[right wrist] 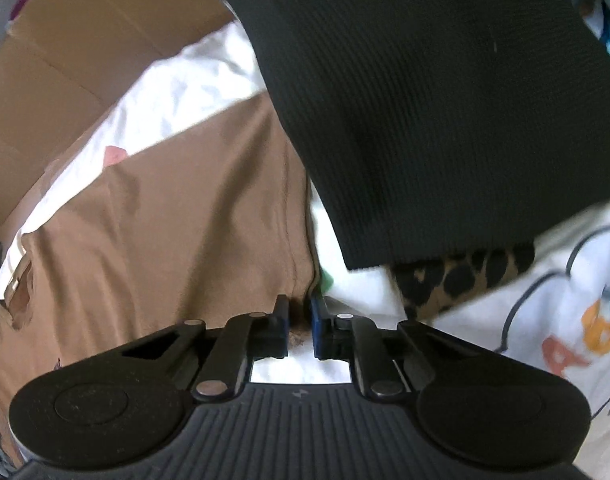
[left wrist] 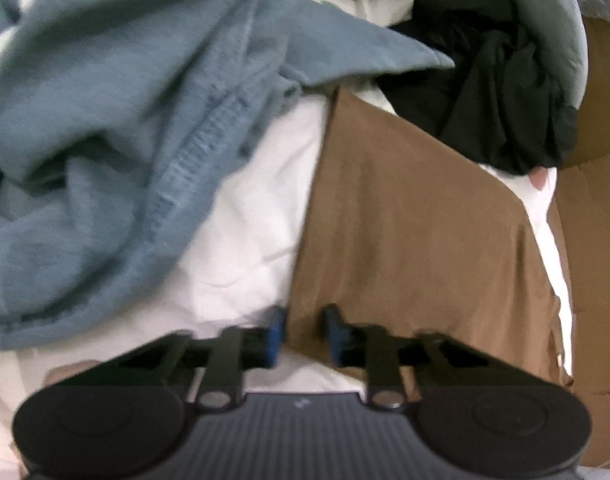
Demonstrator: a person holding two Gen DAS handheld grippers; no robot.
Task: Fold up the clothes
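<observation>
A flat brown garment [left wrist: 405, 232] lies on a white sheet [left wrist: 245, 232]. My left gripper [left wrist: 306, 334] points down at its near left corner, and its blue-padded fingers [left wrist: 279, 332] pinch the brown edge between them. In the right wrist view the same brown garment [right wrist: 165, 220] spreads to the left. My right gripper [right wrist: 299, 326] is shut on its near right corner, with a bunch of brown cloth showing between the narrow jaws.
A crumpled blue-grey sweatshirt [left wrist: 105, 140] lies left of the brown garment and a black garment [left wrist: 497, 100] behind it. A black ribbed garment [right wrist: 425, 120], a leopard-print piece [right wrist: 445, 284] and a white printed cloth [right wrist: 565, 320] lie to the right. Cardboard [right wrist: 65, 60] borders the sheet.
</observation>
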